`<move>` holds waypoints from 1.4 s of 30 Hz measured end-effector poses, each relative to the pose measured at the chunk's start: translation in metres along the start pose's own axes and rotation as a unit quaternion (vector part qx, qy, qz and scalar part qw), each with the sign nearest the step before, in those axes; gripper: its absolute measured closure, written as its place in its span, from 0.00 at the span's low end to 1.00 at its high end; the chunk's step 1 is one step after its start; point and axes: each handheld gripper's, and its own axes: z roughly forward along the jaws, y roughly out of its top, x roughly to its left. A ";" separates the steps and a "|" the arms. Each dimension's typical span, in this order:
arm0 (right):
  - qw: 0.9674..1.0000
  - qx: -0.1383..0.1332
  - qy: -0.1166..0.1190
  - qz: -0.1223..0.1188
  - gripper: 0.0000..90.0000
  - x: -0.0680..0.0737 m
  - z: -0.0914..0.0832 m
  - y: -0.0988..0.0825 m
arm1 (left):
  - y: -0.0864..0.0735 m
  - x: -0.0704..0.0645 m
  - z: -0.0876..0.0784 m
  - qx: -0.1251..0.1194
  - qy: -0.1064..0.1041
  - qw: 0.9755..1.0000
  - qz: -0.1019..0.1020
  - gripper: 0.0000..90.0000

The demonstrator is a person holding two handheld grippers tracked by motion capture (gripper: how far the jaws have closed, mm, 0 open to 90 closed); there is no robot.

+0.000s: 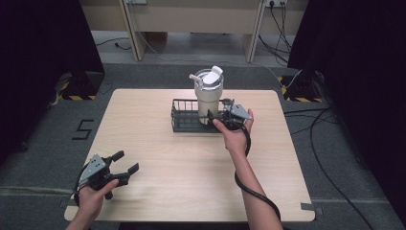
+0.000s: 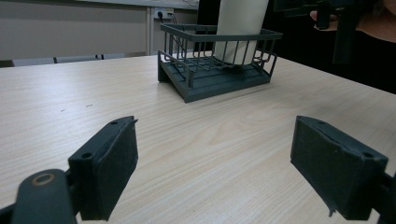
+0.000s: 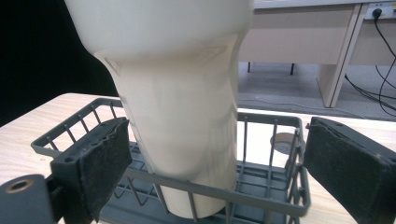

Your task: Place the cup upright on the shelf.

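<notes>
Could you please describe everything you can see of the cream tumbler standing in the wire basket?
The cream tumbler is tall, wide above and narrowing to a slimmer base, with a smooth, matte-looking wall. Its clear lid carries a white flip cap, raised, and a short white spout at the side. It stands upright inside the dark wire basket, at the basket's right end, on the wooden table. The right claw is open on either side of its lower body, pads apart from the wall.
</notes>
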 end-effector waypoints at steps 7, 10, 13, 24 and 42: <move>1.000 0.002 0.000 0.003 0.09 -0.004 -0.009 -0.003 | 0.000 0.000 0.000 -0.001 0.000 1.000 -0.001 0.16; 1.000 0.004 0.003 0.004 0.10 -0.005 -0.014 -0.004 | 0.000 0.000 0.000 -0.001 0.001 1.000 0.000 0.16; 1.000 0.005 0.003 0.004 0.10 -0.007 -0.018 -0.005 | 0.000 0.000 0.000 0.000 0.001 1.000 0.001 0.16; 1.000 0.007 0.001 0.000 0.11 -0.011 -0.035 -0.008 | 0.000 0.000 0.000 0.000 0.002 1.000 -0.001 0.16; 1.000 0.006 -0.012 -0.004 0.12 -0.021 -0.062 -0.023 | -0.001 0.000 0.000 0.001 0.004 1.000 -0.001 0.16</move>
